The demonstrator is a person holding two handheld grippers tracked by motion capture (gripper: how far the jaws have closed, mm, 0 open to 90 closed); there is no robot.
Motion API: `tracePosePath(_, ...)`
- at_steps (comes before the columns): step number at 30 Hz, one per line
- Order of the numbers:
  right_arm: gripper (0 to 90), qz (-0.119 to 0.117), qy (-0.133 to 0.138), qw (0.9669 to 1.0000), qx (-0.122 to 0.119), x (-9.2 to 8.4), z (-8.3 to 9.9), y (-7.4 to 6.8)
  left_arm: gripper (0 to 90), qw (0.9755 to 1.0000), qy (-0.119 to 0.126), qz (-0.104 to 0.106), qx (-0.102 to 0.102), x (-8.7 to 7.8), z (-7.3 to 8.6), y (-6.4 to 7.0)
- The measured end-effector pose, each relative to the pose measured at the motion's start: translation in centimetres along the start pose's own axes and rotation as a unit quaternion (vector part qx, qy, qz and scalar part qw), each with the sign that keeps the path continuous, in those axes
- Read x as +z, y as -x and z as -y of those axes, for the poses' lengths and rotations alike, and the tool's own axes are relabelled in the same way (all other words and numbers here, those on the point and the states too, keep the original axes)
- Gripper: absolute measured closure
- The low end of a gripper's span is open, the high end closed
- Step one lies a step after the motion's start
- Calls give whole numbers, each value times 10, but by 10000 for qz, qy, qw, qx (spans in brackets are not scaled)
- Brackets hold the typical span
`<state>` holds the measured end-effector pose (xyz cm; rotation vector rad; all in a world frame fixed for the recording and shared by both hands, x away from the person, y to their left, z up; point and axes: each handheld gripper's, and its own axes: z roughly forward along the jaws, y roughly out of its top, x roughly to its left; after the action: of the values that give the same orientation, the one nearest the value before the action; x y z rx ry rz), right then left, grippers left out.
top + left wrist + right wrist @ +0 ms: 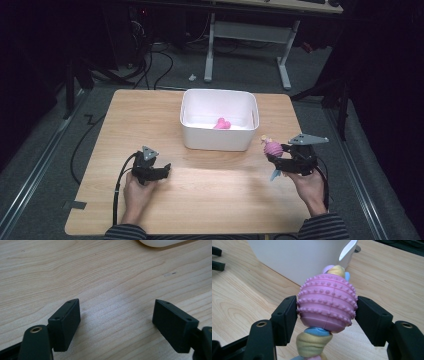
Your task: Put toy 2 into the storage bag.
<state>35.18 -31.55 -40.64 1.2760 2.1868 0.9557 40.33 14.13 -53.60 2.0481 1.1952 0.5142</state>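
Observation:
My right gripper (327,312) is shut on a pink studded ball toy (327,306) threaded on a knotted yellow, blue and lilac rope. The jaws press on its two sides. In the high view this toy (273,148) hangs above the wood, right of the white bin (196,137), with the right gripper (278,152) around it. Inside the bin lies a second pink toy (222,124). My left gripper (116,322) stands open low over bare wood, nothing between its jaws. In the high view the left gripper (164,170) rests at the table's front left.
The white bin's corner (160,242) shows at the top of the left gripper view. The bin wall (294,257) rises just behind the held toy. The wooden table (210,200) ends close behind the bin; a desk frame (250,35) and cables stand on the floor beyond.

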Motion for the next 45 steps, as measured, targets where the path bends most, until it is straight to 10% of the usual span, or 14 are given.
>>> tracePosePath(45, 355, -387, 435, 9963, -635, -12, -85, -11, 227, 10000, 0, 5, 4, 0, 0, 0)
